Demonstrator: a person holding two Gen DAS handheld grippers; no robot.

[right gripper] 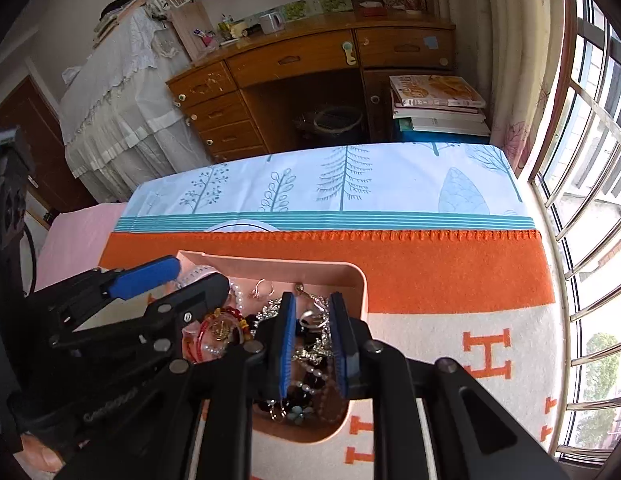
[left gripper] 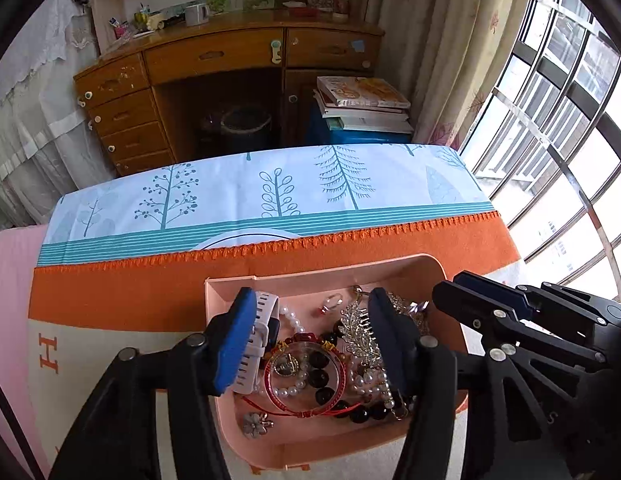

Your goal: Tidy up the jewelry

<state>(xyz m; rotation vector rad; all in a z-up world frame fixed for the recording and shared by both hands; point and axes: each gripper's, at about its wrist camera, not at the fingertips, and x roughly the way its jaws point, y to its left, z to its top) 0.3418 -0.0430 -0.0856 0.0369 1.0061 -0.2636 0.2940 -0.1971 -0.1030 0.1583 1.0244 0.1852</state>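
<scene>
I had both grippers poised over the pink tray [left gripper: 432,266] of jewelry, which sat on the orange-and-cream blanket [left gripper: 122,300] covering the bench. The left gripper [left gripper: 312,340] had its jaws standing apart, with nothing pressed between the blue pads; below and between them lay a red cord bangle [left gripper: 306,376] with a gold pendant, dark round beads [left gripper: 320,376] and a strand of pearls [left gripper: 290,318]. A white watch strap [left gripper: 260,334] lay just behind the left-hand pad, and a gold leaf-shaped hair comb [left gripper: 356,330] sat just inside the right-hand pad. A small ring [left gripper: 332,302] lay beyond the jaws toward the tray's far wall, and a metal flower charm [left gripper: 256,425] lay nearer me, below the left-hand finger. The right gripper [right gripper: 312,338] hung over the tray's right side with its jaws nearly closed, only a narrow gap left; a silver ring [right gripper: 310,319] and tangled chains showed in that gap, though I could not tell whether the pads pinched any of it. A blue flower piece [right gripper: 300,414] lay below those jaws.
</scene>
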